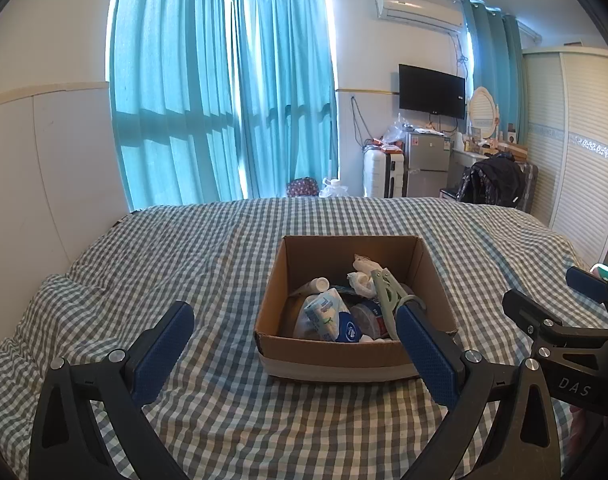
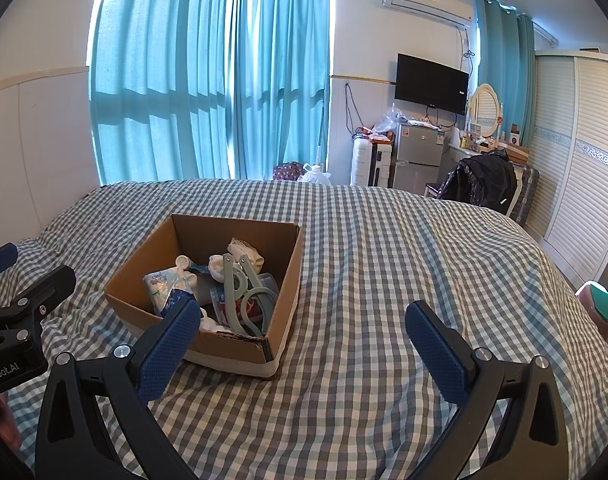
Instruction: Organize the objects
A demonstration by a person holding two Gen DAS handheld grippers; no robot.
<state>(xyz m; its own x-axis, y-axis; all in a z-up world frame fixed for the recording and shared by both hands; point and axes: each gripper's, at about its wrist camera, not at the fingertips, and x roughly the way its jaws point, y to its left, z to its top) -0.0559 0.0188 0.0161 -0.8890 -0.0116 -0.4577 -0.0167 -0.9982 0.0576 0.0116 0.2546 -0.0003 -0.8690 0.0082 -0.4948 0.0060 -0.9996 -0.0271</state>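
Note:
An open cardboard box stands on the checked bedspread; it also shows in the right wrist view. It holds a tissue pack, a white bottle, white socks, a green clip and other small items. My left gripper is open and empty, just in front of the box. My right gripper is open and empty, to the right of the box, over the bedspread. The right gripper also shows in the left wrist view.
The bed's far edge faces blue curtains. Beyond it stand a suitcase, a small fridge, a chair with a dark jacket and a wardrobe. A pink and green object sits at the bed's right edge.

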